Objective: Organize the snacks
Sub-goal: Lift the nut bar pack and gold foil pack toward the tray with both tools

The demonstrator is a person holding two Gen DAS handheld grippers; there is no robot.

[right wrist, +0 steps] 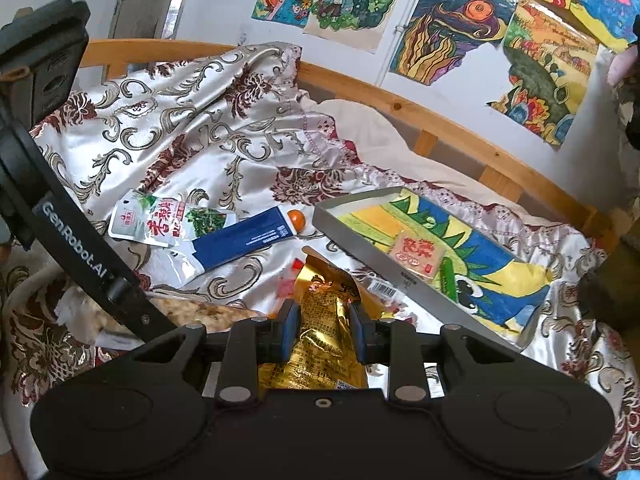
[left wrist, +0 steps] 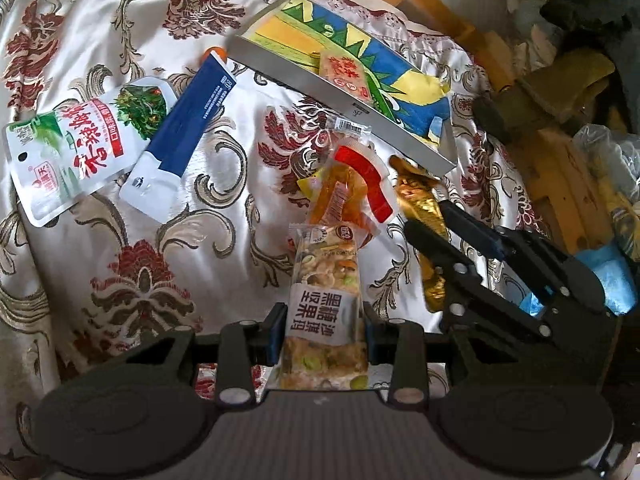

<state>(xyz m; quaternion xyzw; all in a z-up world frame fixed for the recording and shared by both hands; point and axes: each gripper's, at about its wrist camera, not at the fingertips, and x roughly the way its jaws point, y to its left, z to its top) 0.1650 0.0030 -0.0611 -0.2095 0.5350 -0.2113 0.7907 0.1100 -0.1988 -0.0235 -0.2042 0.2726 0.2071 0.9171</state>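
On the far left of the left-wrist view, a white and green seaweed pouch (left wrist: 76, 148) lay flat on the patterned satin bedspread (left wrist: 224, 240), and just right of it a blue and white tube pack (left wrist: 188, 136) with an orange ball (left wrist: 212, 53) at its far tip; both seemed not yet sorted. Near centre, the left gripper (left wrist: 324, 332) was clamped narrowly on a nut-brittle bar (left wrist: 326, 312), its blue pads pressing the bar's two long edges so it pointed away toward the tray. Beyond the bar's far end a clear orange and red sachet (left wrist: 352, 192) rested on the cloth. Farther right, the right gripper (right wrist: 324, 332) was closed on a gold foil packet (right wrist: 320, 320), pinched at its middle. Far and right of both lay the grey-rimmed tray (left wrist: 344, 98), lined with a bright crayon drawing and already holding one small pink-labelled packet (left wrist: 346, 74), which suggested the tray was where the snacks were being gathered.
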